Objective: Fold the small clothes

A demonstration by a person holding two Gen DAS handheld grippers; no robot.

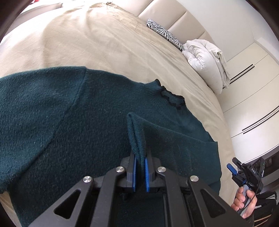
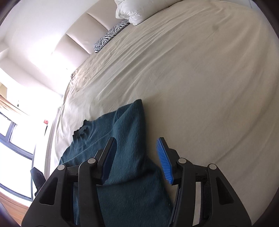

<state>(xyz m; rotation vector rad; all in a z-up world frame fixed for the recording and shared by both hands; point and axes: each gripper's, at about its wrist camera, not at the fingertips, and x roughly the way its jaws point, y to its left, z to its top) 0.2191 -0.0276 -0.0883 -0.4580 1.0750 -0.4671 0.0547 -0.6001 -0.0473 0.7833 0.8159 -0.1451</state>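
Here, dark green sweater (image 1: 90,122) lies flat on beige bed sheet (image 1: 104,43). Left gripper (image 1: 139,158) pinched tight on sweater cuff (image 1: 136,132), cuff lifted over sweater body. Right gripper (image 2: 137,157) fingers wide apart, holding nothing, above sweater sleeve (image 2: 129,139). White duvet (image 1: 204,59) and zebra pillow (image 1: 163,34) sit near headboard (image 1: 174,15).

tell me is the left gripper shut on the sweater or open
Shut: the left gripper pinches a raised fold of the green sweater between its blue pads.
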